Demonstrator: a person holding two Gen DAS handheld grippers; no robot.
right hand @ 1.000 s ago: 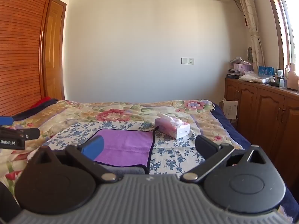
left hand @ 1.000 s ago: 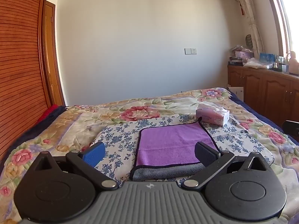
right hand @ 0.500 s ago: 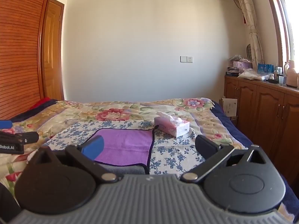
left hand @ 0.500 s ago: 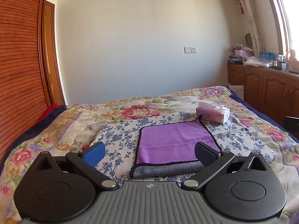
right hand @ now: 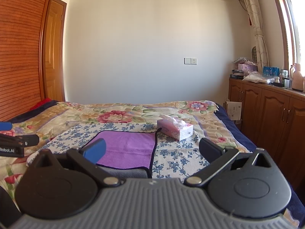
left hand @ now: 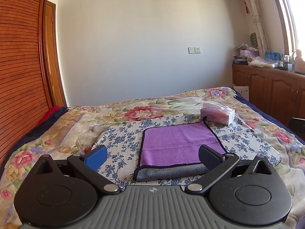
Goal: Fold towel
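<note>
Both tongs (left hand: 152, 155) (right hand: 151, 149) wide above towel (left hand: 179, 145)

Bedroom with a floral bed

A pink tissue box (left hand: 217, 116) lies on the blue-flowered cloth (left hand: 122, 139) over the floral quilt (left hand: 80, 122); wooden cabinets (right hand: 266, 114) stand far right.

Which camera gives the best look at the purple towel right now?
The left wrist view: the towel lies centred between the open fingers, all four edges and its grey underlayer visible. In the right wrist view the towel sits left of centre, its near-left corner hidden behind the blue finger.
</note>
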